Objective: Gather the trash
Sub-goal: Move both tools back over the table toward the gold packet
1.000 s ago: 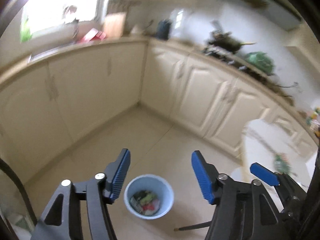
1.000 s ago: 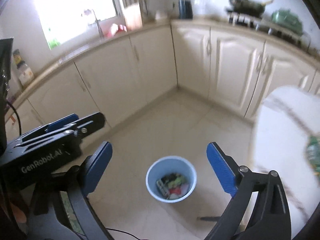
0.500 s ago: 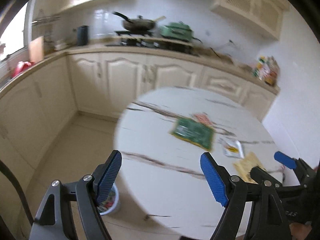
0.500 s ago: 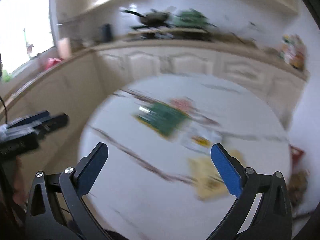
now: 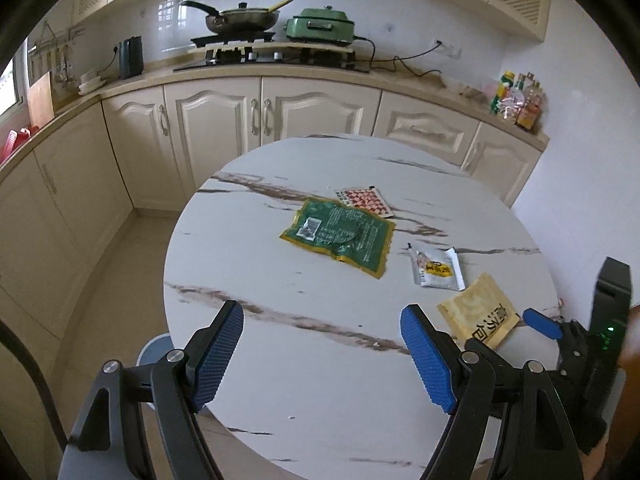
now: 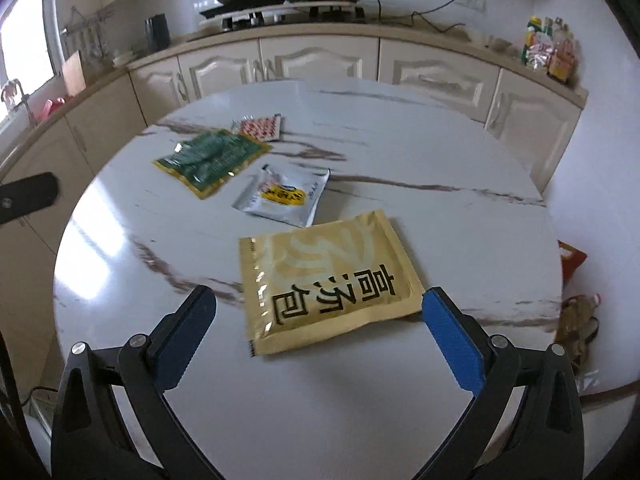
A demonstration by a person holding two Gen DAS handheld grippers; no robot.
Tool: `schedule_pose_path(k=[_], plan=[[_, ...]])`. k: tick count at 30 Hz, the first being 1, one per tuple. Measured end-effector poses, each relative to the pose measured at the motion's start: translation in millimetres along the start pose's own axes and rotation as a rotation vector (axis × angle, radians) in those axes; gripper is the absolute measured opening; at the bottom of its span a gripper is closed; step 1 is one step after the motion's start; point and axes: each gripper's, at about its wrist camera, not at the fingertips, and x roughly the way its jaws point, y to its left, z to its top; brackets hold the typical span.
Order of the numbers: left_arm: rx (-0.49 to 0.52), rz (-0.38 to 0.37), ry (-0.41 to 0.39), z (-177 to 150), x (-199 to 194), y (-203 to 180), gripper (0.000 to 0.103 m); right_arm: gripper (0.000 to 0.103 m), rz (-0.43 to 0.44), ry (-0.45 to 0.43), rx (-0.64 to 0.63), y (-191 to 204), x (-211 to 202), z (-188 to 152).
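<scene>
Several flat wrappers lie on a round white marble table (image 5: 280, 360): a gold packet with black characters (image 6: 324, 280) (image 5: 480, 316), a silver sachet (image 6: 284, 196) (image 5: 436, 268), a green packet (image 5: 338, 232) (image 6: 210, 156) and a red-patterned one (image 5: 366, 202) (image 6: 260, 126). My right gripper (image 6: 316, 336) is open and empty, its jaws on either side of the gold packet's near edge. My left gripper (image 5: 324, 356) is open and empty above the table's near part. The blue bin (image 5: 154, 354) shows as a rim under the table's left edge.
Cream kitchen cabinets (image 5: 224, 120) run behind the table, with a stove, pan (image 5: 240, 20) and green cooker (image 5: 320, 26) on the counter. Bottles (image 5: 518, 100) stand at the counter's right end. Red and brown items (image 6: 576, 308) lie on the floor to the right.
Both grippers swung from above the blue bin on the floor to over the table. The right one now frames the gold packet. Both stayed open.
</scene>
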Motion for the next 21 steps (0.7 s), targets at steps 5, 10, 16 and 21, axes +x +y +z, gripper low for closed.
schedule_pose_path(k=[5, 10, 16, 21], plan=[[0.003, 0.000, 0.023, -3.6, 15.9, 2.6, 0.077, 0.103, -0.052, 0.010, -0.043, -7.8, 15.8, 2.7], [0.001, -0.001, 0.055, 2.1, 37.9, -1.1, 0.077, 0.103, 0.025, 0.045, -0.066, -10.7, 26.9, 5.7], [0.046, -0.010, 0.098, 8.3, 63.4, -20.4, 0.077, 0.103, 0.052, 0.083, -0.118, -9.6, 33.4, 11.8], [0.069, -0.020, 0.128, 11.6, 84.5, -40.9, 0.077, 0.102, 0.079, 0.053, -0.146, -13.1, 32.5, 10.3]])
